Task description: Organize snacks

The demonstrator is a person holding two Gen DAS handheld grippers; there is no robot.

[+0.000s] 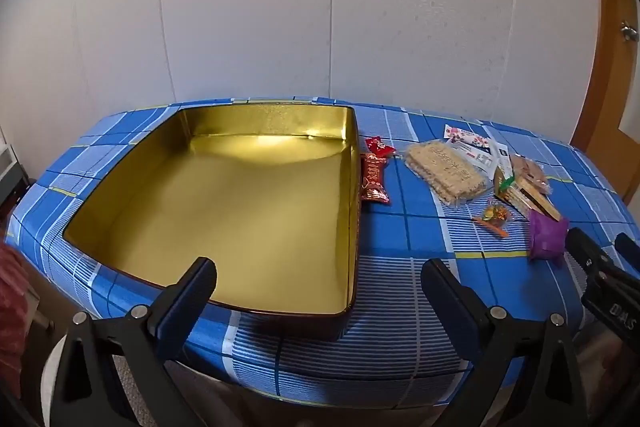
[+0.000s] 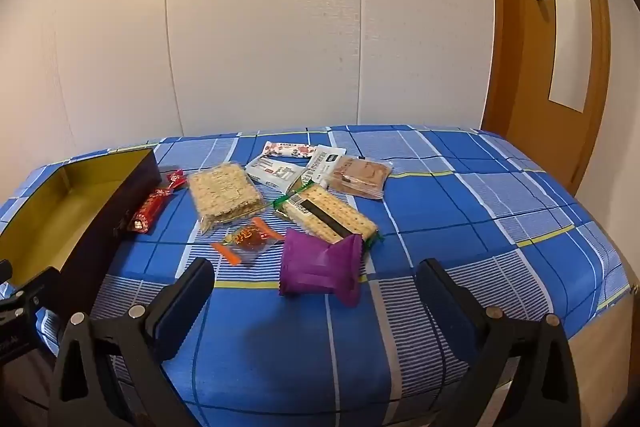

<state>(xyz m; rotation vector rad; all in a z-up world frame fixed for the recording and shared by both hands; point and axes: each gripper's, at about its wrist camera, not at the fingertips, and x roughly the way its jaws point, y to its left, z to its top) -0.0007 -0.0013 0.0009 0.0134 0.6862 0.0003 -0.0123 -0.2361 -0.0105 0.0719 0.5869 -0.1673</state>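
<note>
An empty gold-lined tin box [image 1: 224, 215] sits on the left of the blue plaid table; its dark side wall shows in the right wrist view [image 2: 120, 203]. Snacks lie to its right: a purple packet [image 2: 320, 267] [image 1: 546, 239], an orange candy [image 2: 250, 239], clear cracker packs [image 2: 224, 195] [image 2: 332, 217], red candies [image 2: 150, 211] [image 1: 374, 183], white packets [image 2: 276, 169] and a brown biscuit pack [image 2: 362, 177]. My left gripper [image 1: 318, 281] is open and empty over the box's near right corner. My right gripper [image 2: 314, 285] is open and empty, just short of the purple packet.
The blue plaid cloth [image 2: 480, 211] covers the table, which stands against a white panelled wall. A wooden door [image 2: 552, 47] is at the far right. The table's near edge drops off below both grippers. The right gripper's fingers show at the right edge of the left wrist view [image 1: 600, 267].
</note>
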